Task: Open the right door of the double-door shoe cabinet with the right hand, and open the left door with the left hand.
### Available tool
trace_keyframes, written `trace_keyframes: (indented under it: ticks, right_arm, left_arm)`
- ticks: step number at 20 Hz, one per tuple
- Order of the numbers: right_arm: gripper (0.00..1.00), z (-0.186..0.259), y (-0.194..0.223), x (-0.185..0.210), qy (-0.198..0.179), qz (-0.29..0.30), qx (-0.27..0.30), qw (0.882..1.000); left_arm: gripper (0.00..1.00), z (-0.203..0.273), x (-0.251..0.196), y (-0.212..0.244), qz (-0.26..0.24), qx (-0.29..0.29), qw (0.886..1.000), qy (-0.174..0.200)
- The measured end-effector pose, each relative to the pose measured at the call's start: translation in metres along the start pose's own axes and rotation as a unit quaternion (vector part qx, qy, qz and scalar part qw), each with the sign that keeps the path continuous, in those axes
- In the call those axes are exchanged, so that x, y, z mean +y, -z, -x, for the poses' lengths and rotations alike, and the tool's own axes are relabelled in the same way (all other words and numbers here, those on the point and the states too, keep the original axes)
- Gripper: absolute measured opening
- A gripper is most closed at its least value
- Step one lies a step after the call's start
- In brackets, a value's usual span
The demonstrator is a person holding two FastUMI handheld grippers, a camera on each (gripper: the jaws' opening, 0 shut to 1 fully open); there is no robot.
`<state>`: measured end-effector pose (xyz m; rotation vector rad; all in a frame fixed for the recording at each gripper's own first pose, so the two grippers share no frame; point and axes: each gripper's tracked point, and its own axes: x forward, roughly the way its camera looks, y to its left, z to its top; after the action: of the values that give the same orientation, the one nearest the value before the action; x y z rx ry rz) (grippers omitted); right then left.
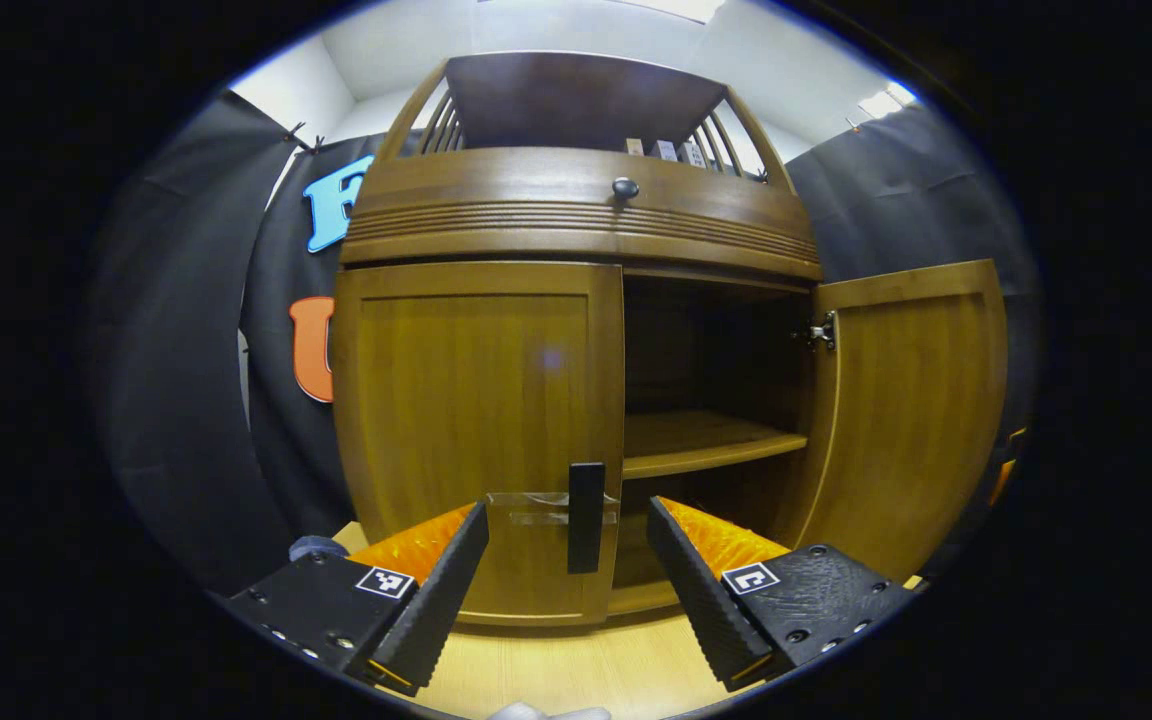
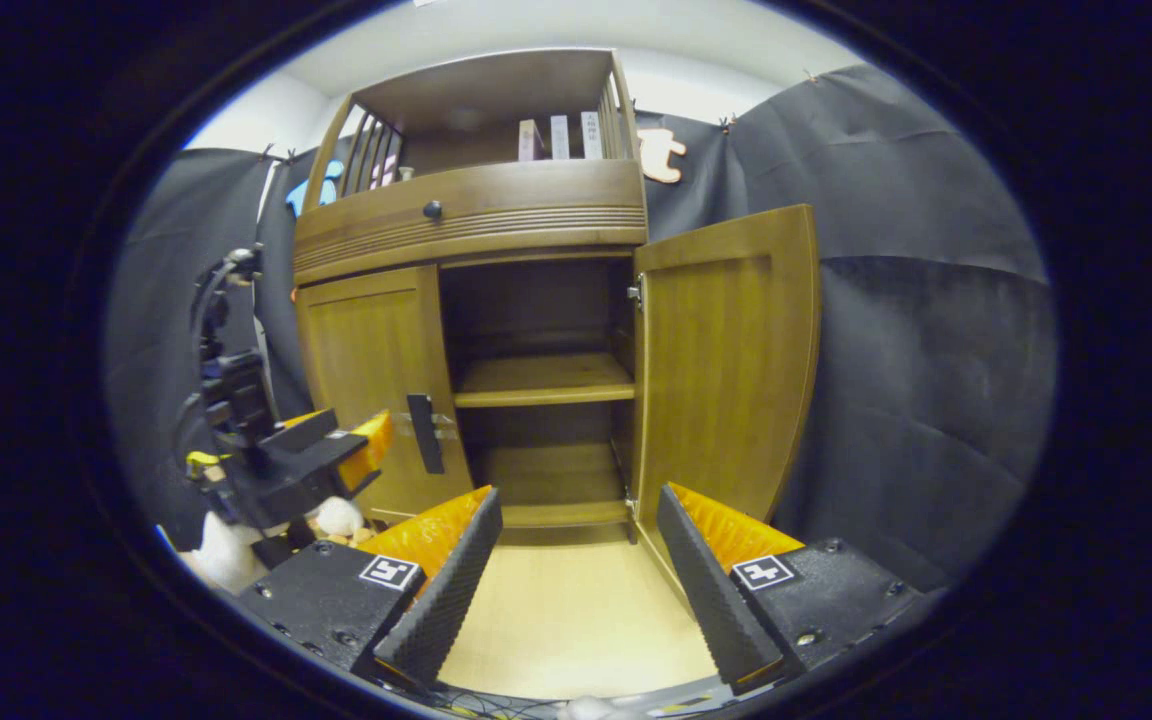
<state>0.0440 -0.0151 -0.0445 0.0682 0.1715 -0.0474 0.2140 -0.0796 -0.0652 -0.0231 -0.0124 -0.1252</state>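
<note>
Left gripper view: left tongs (image 1: 568, 560), fingers spread and holding nothing, aimed at the dark vertical handle (image 1: 586, 517) on the inner edge of the closed left door (image 1: 476, 400). The handle lies between the fingers in the picture but farther off, not yet touched. The right door (image 1: 906, 400) stands swung open, exposing a shelf (image 1: 706, 440). Right gripper view: right tongs (image 2: 576, 560), also spread and empty, hover over the desk (image 2: 566, 620) before the open compartment, near the right door's lower edge. The door is judged a rigid hinged wooden panel, moderately light; the slim, smooth handle is the place to grip, squarely, then pulled along the hinge arc.
</note>
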Motion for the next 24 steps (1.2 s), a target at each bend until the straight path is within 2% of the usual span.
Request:
trace_keyframes:
  ticks: [2,3,6,7,8,9,12,13,14,15,17,18,20,22,23,24]
  right_arm:
    - [0.99,0.002,-0.001,-0.005,0.010,0.005,0.003,1.000]
    - [0.99,0.004,-0.001,-0.008,0.016,0.009,0.005,1.000]
    - [0.99,0.012,-0.003,-0.019,0.033,0.017,0.004,0.999]
    - [0.99,0.012,-0.004,-0.022,0.039,0.019,0.005,0.999]
    - [0.99,0.013,-0.004,-0.025,0.044,0.020,0.006,0.999]
    - [0.99,0.014,-0.003,-0.028,0.047,0.020,0.007,0.999]
    - [0.99,0.015,0.001,-0.036,0.056,0.021,0.011,0.998]
    - [0.99,0.016,0.000,-0.036,0.057,0.021,0.011,0.998]
    - [0.99,0.017,0.000,-0.037,0.058,0.021,0.011,0.998]
    - [0.99,0.017,0.000,-0.038,0.059,0.021,0.010,0.998]
    - [0.99,0.015,0.001,-0.038,0.060,0.022,0.012,0.998]
    - [0.99,0.015,0.001,-0.038,0.060,0.022,0.013,0.998]
    - [0.99,0.014,0.002,-0.038,0.058,0.022,0.015,0.998]
    - [0.99,0.014,0.002,-0.037,0.055,0.019,0.016,0.998]
    - [0.99,0.013,0.001,-0.035,0.052,0.018,0.014,0.998]
    - [0.99,0.013,0.000,-0.033,0.049,0.019,0.013,0.999]
  left_arm:
    - [1.00,-0.025,-0.004,0.009,0.001,0.001,1.000,0.000]
    - [0.96,-0.035,-0.004,0.014,0.000,0.005,1.000,-0.004]
    - [0.95,-0.068,-0.008,0.032,0.000,0.019,1.000,-0.004]
    - [1.00,-0.077,-0.008,0.034,-0.001,0.021,1.000,-0.005]
    - [0.80,-0.083,-0.007,0.035,-0.004,0.020,1.000,-0.006]
    - [0.86,-0.088,-0.009,0.035,-0.006,0.020,1.000,-0.006]
    - [0.56,-0.100,-0.006,0.045,-0.010,0.027,1.000,-0.012]
    - [0.54,-0.103,-0.006,0.047,-0.008,0.031,0.999,-0.013]
    - [0.59,-0.104,-0.007,0.049,-0.007,0.035,0.999,-0.010]
    - [0.47,-0.106,-0.006,0.052,-0.002,0.036,0.999,-0.008]
    - [0.34,-0.102,-0.009,0.049,-0.006,0.036,0.999,-0.009]
    - [0.43,-0.104,-0.007,0.050,-0.010,0.036,0.999,-0.012]
    - [0.22,-0.103,-0.006,0.047,-0.015,0.036,0.999,-0.011]
    - [0.25,-0.101,-0.009,0.048,-0.005,0.041,0.999,0.000]
    - [0.33,-0.099,-0.009,0.049,-0.003,0.046,0.999,0.006]
    - [0.33,-0.096,-0.009,0.049,-0.002,0.047,0.999,0.011]
